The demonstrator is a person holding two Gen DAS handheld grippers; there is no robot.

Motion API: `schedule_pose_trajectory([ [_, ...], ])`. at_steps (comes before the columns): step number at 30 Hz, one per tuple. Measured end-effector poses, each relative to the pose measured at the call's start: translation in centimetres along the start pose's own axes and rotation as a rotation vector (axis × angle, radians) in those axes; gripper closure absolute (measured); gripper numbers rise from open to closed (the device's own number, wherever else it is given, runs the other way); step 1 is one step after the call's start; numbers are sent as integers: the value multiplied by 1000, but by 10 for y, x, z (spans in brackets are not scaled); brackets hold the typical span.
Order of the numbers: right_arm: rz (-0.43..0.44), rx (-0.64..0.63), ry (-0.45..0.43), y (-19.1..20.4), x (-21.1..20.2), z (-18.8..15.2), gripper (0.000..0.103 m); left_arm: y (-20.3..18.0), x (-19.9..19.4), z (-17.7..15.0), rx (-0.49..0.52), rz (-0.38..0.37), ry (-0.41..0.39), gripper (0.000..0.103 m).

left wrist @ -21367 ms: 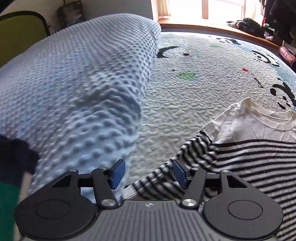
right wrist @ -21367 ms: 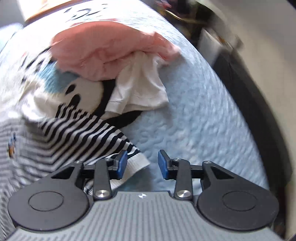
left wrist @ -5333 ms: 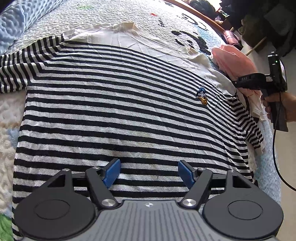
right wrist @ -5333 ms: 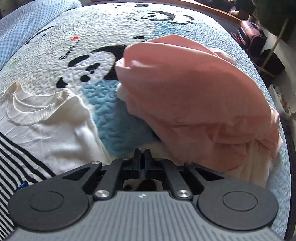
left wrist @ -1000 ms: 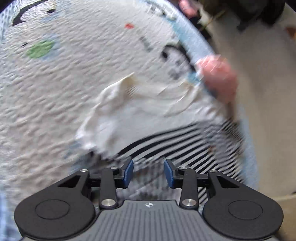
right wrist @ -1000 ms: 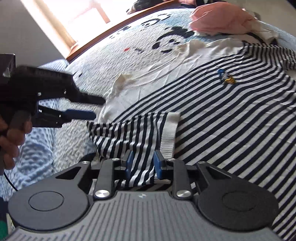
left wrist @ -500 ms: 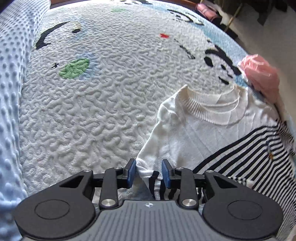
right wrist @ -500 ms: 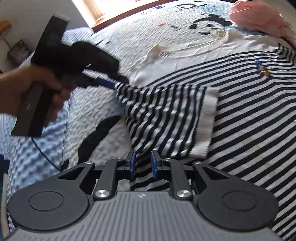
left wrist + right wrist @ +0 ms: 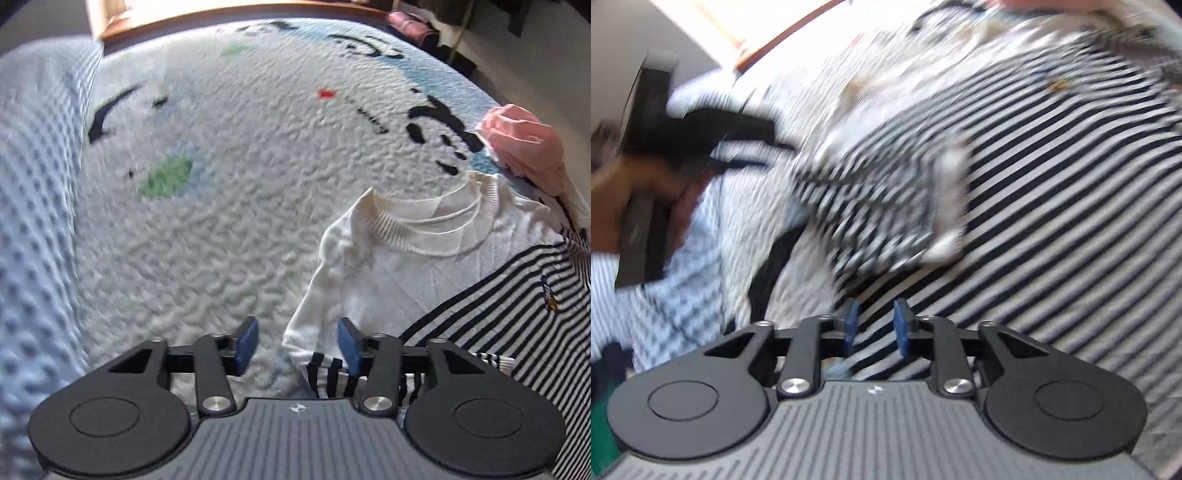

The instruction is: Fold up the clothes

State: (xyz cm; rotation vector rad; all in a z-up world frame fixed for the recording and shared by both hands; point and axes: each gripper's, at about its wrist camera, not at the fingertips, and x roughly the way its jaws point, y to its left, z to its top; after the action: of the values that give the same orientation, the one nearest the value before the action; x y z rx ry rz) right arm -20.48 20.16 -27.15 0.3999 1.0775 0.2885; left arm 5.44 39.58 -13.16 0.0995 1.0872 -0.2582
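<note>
A sweater with a white yoke and black-and-white stripes [image 9: 413, 273] lies flat on the bed. Its left sleeve [image 9: 886, 206] is folded in across the striped body [image 9: 1071, 184]. My left gripper [image 9: 298, 345] is open at the sweater's left shoulder, with the fold's edge between its blue pads and nothing held. In the blurred right wrist view it shows in a hand at the left [image 9: 738, 155]. My right gripper [image 9: 874, 326] is open, its pads a little apart over the striped body below the folded sleeve, empty.
The bed has a white quilt with a panda print [image 9: 229, 177]. A light blue bumpy blanket [image 9: 33, 206] is heaped along the left. A pink garment [image 9: 524, 144] lies crumpled at the bed's right edge past the collar. A wooden window sill [image 9: 221, 16] runs behind the bed.
My left gripper opened wider and let go of the sweater's shoulder fold. My right gripper opened a little and moved fast, blurring its view. The sleeve stays folded over the body.
</note>
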Motion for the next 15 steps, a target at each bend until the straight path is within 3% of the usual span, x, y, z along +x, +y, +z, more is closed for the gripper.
schedule_pose_trajectory([
  [4,-123,40,-152,-67,-58,26,70,-34,-28,21,132,-34,13,38],
  [7,-203,232,-255,-148,-87,52,69,-83,-39,36,192,-91,-2,28],
  [11,-173,624,-340,-258,-95,75,69,-179,-26,59,253,-200,12,25],
  [15,-115,854,-400,-322,-85,83,69,-288,13,90,353,-319,58,34],
])
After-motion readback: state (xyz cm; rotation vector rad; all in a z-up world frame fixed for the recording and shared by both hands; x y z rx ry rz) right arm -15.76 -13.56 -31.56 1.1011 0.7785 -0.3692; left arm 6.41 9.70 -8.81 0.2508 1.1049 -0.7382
